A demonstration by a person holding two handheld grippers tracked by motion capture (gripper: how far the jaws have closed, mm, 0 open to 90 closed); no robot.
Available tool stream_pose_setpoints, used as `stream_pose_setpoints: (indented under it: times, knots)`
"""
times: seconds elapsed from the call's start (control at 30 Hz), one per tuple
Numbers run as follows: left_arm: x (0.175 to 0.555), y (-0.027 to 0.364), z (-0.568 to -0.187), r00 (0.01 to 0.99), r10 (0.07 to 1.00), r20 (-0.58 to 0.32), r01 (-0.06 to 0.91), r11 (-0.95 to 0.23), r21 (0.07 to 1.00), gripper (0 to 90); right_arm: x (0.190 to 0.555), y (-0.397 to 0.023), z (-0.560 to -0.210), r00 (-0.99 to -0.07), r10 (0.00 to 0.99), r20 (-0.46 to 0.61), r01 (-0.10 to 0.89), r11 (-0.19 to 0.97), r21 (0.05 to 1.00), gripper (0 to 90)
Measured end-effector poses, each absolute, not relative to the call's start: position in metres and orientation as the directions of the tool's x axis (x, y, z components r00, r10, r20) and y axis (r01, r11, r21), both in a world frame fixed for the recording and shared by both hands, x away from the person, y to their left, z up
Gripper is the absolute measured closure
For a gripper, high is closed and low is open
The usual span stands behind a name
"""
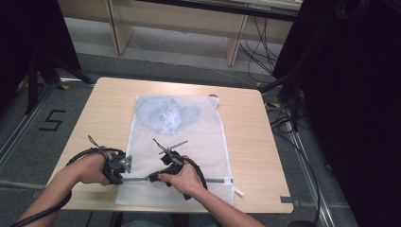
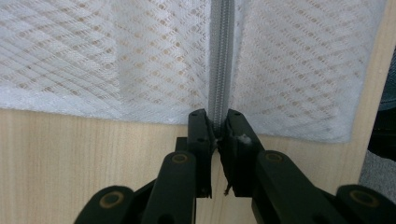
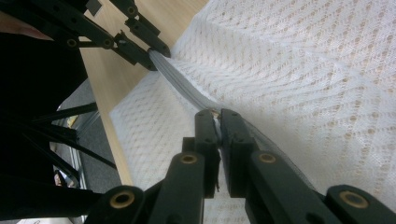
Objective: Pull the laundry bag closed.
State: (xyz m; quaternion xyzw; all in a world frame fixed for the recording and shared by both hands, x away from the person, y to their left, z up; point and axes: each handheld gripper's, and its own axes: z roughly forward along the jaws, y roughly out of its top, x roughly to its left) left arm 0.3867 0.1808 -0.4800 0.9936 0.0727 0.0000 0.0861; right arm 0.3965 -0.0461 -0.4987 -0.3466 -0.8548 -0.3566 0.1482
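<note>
A white mesh laundry bag (image 1: 198, 142) lies flat on the wooden table (image 1: 108, 109), with a light blue garment (image 1: 165, 113) inside its far end. A grey zipper (image 1: 213, 180) runs across the bag's near end. My left gripper (image 1: 124, 179) is shut on the zipper's left end (image 2: 222, 56), its jaws (image 2: 217, 123) pinched together at the bag's edge (image 2: 93, 60). My right gripper (image 1: 152, 178) points left and is shut on the zipper a short way along, jaws (image 3: 217, 114) closed over the raised grey strip (image 3: 182, 84). The left gripper (image 3: 156, 55) holds the same strip farther off.
The table's near edge (image 1: 265, 205) lies just below the bag. Wooden furniture legs (image 1: 234, 45) stand behind the table. Black drapes and stand legs (image 1: 293, 90) flank both sides, and cables (image 1: 283, 123) trail on the floor at right.
</note>
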Motion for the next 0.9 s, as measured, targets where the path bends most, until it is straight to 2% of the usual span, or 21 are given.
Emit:
stream_pose_setpoints:
  times: [0.9]
  knots:
    - [0.3867,0.1796,-0.48,0.989,0.149,-0.02,0.15,-0.975,0.163,81.8,0.3963,-0.0511,-0.4968,-0.725,0.496,0.478,0.688,0.518,0.508,87.1]
